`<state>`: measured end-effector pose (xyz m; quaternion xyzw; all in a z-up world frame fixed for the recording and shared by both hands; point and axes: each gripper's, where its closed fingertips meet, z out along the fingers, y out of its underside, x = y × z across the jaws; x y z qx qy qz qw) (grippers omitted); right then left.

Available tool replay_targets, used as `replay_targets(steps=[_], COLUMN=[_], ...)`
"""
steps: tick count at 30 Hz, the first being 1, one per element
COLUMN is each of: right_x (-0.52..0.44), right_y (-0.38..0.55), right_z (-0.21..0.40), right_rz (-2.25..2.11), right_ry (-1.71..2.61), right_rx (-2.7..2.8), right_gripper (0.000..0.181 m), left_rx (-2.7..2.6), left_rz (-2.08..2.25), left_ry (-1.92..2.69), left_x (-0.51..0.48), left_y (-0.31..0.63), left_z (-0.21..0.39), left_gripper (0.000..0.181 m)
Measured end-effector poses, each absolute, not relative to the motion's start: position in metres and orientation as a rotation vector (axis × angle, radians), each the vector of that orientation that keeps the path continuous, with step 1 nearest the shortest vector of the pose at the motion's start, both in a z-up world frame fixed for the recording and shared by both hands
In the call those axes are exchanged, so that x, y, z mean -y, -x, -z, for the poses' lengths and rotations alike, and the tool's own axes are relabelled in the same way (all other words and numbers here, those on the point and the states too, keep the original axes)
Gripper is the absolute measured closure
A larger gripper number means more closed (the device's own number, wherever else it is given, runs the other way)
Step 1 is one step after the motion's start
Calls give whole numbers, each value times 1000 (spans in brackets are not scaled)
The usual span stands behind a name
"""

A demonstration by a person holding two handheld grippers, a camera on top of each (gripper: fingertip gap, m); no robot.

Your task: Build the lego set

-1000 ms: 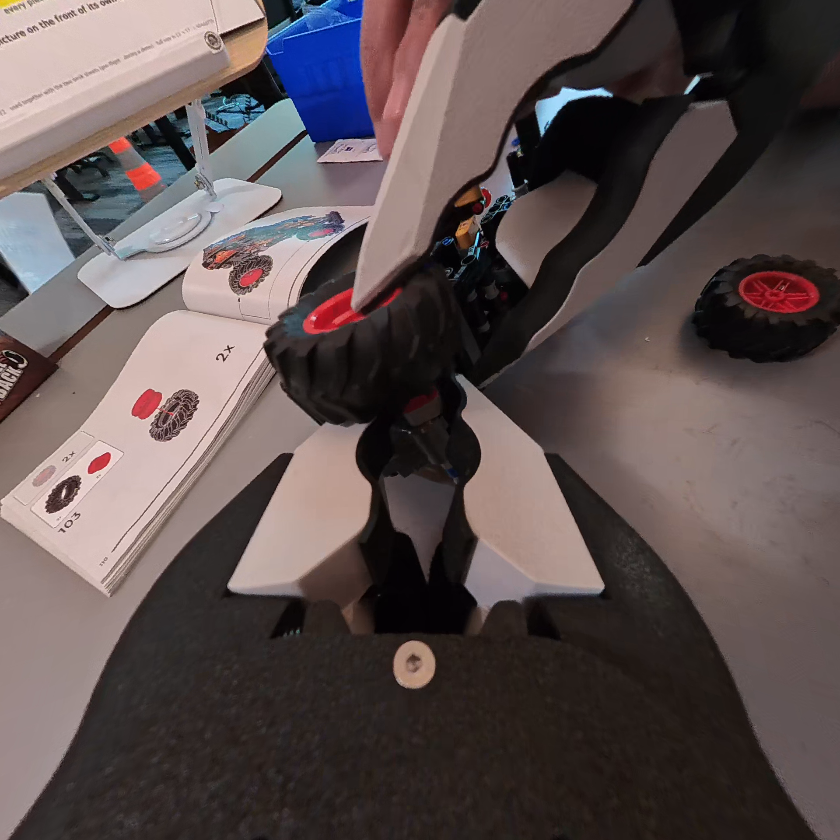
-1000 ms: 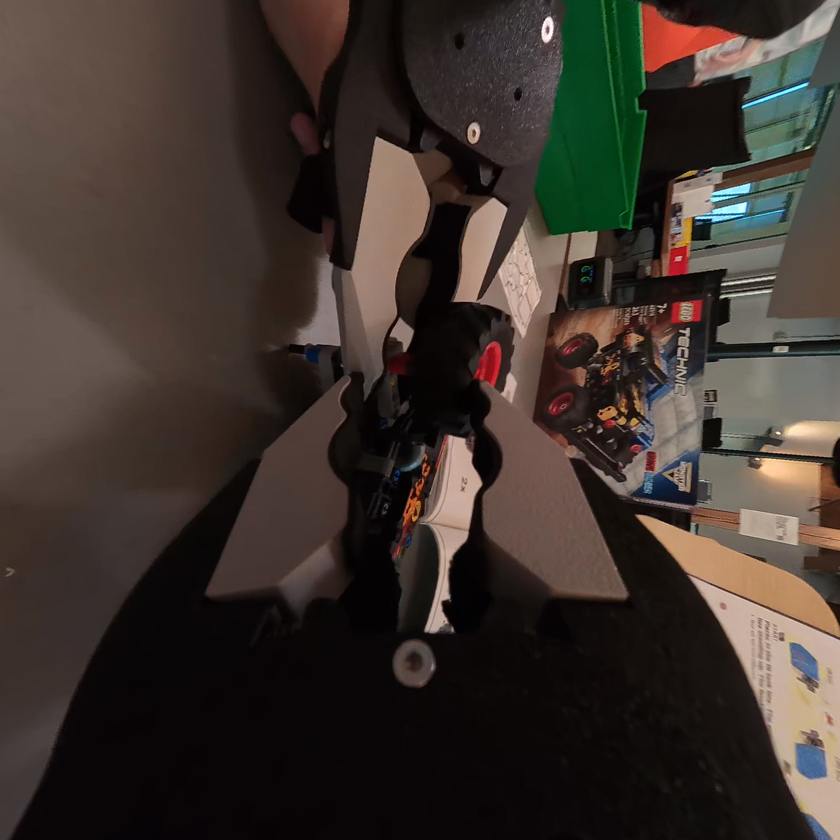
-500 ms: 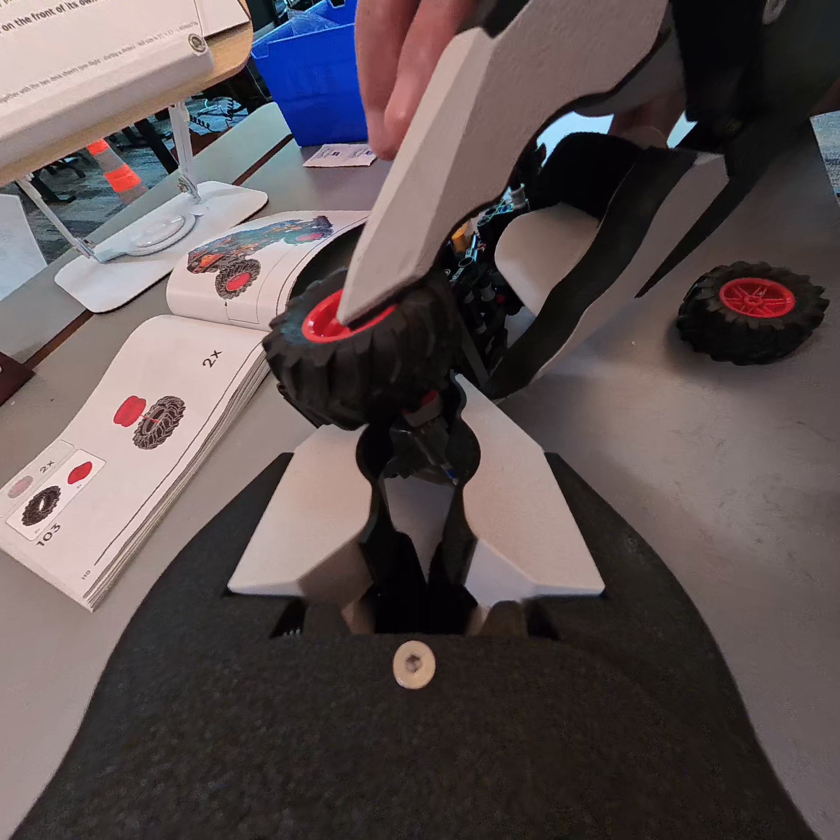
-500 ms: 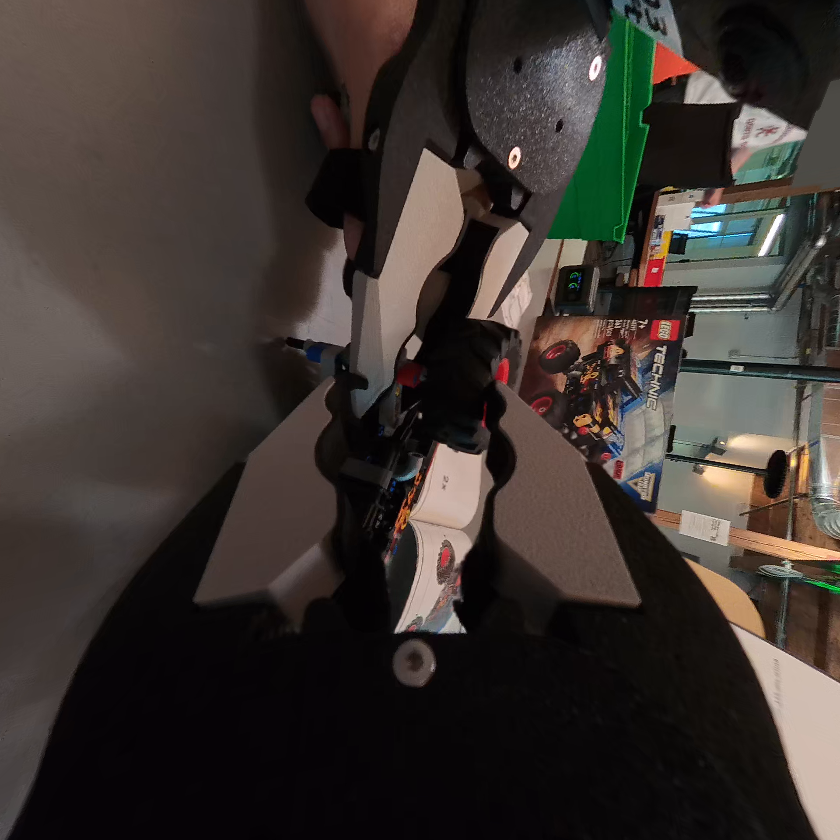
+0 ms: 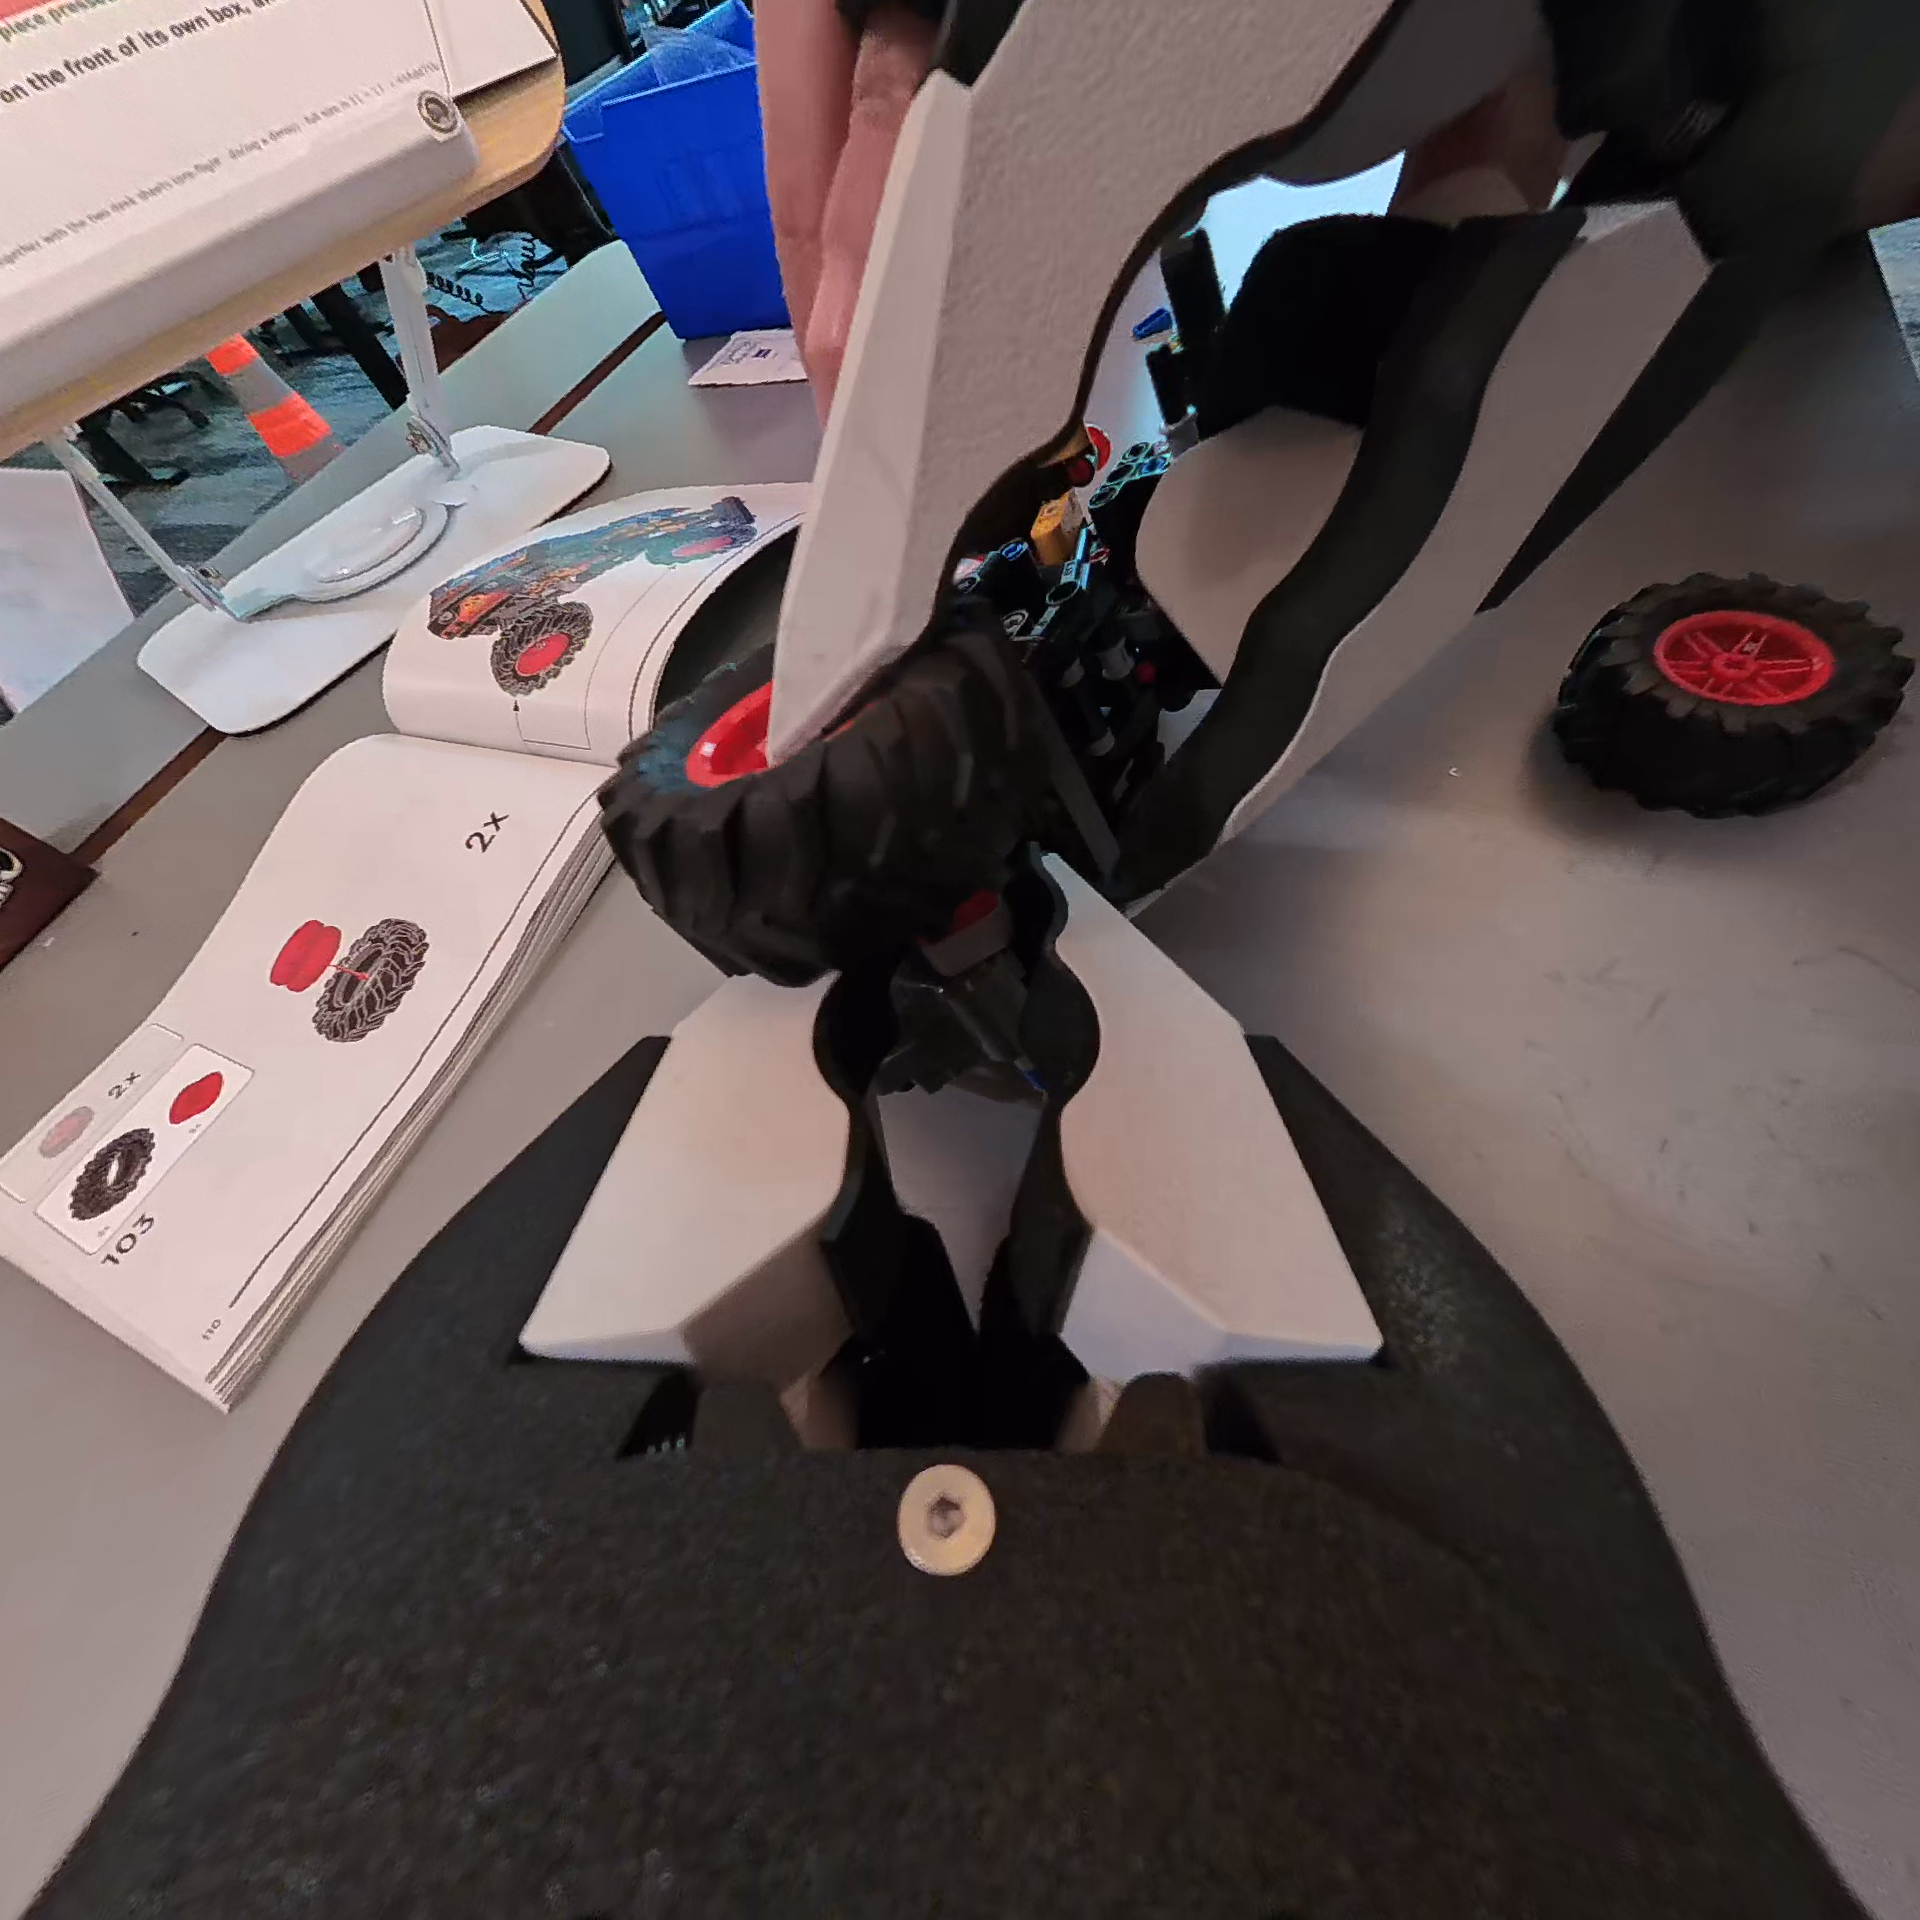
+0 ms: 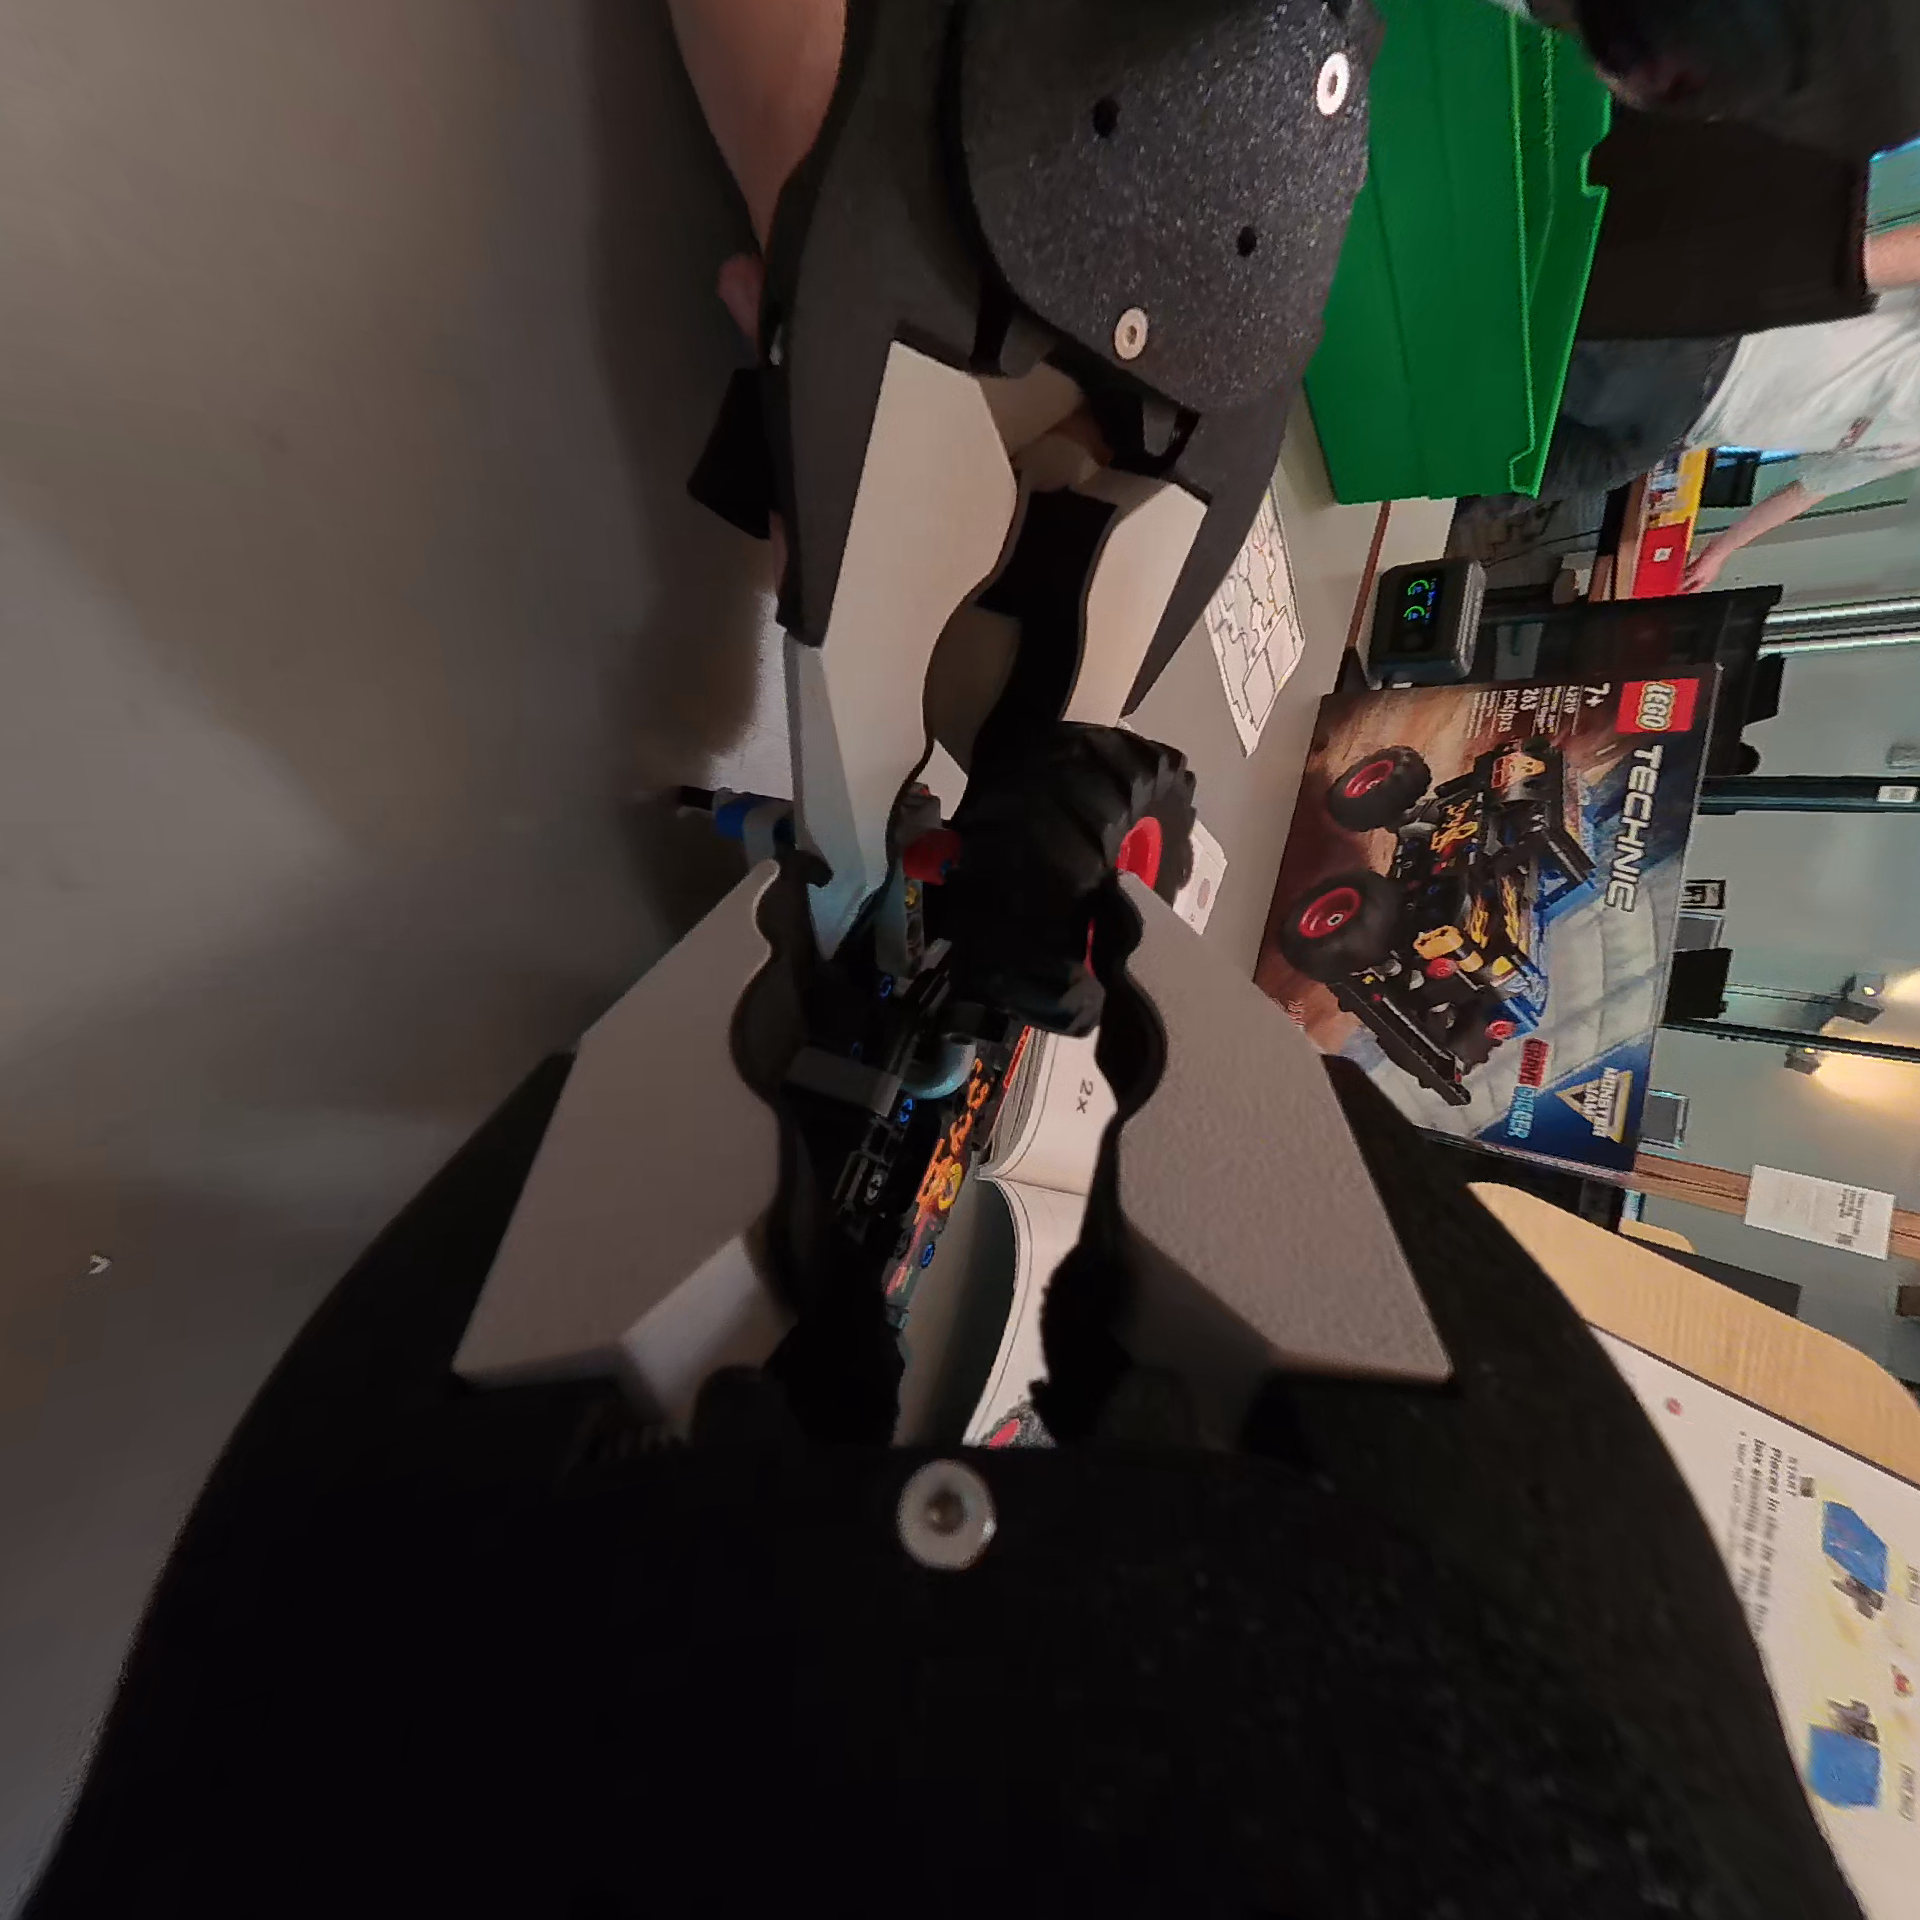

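Note:
I hold a dark lego truck chassis [image 5: 1081, 644] above the grey table [image 5: 1558, 1143]. My left gripper [image 5: 956, 966] is shut on the chassis end next to a small red piece. A black tyre with a red hub [image 5: 831, 831] sits on the chassis side. My right gripper [image 5: 956, 810] comes down from above: one fingertip [image 5: 821, 644] presses on the red hub, the other finger lies against the far side of the chassis. In the right wrist view my right gripper [image 6: 951, 883] clamps the wheel [image 6: 1039, 883] and the chassis [image 6: 883, 1101], with the left gripper [image 6: 935, 831] opposite.
A second loose wheel [image 5: 1730, 691] lies on the table to the right. An open instruction booklet [image 5: 312, 1039] lies to the left, with a white stand [image 5: 312, 582] and a blue bin [image 5: 686, 197] behind it. The set's box [image 6: 1486, 914] and a green bin [image 6: 1455, 260] stand farther off. Both grippers' tips are close together, under 4 cm apart.
Both grippers keep their hold. The model and the right gripper have shifted a little, and the right gripper's fingertip stays pressed on the red hub.

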<state>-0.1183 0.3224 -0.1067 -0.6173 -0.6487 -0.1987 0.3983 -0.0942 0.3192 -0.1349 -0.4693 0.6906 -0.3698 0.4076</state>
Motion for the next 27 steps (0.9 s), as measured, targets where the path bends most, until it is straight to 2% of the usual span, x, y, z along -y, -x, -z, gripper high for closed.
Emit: replay_targets(steps=[6,9,11,13,15,17,19,22,27], right_x=[-320,-310,-305,-305,-312,-320,-326,-335,-334], right_y=[115,109,107,105,100,101,107,116,123], right_z=[98,83,77,76,80,86,88,84,87], right_rz=[531,329,129,-125,-337,-503,-637,-788,-886], right_ry=[1546,1627,1686,1778,1856,1910,1935,1930,1950], right_rx=[1612,1537,1469,1373,1290,1256,1264,1226,1155], right_gripper=[121,122,123,126,126,117,109,109,122], left_rx=[-1748,-1774,-1779,-1795,-1815,-1769,-1636,-1538,-1637], left_rz=[962,981,1043,1114,1179,1303,1399,1456,1412], left_ry=[1194,1217,1233,1232,1264,1285,1326,1360,1354], left_x=[-319,-321,-322,-322,-323,-326,-337,-345,-337], left_y=[97,110,120,126,129,132,127,117,118], left_z=[135,137,134,127,119,102,83,74,93], left_gripper=[163,143,123,121,105,100,104,112,118])
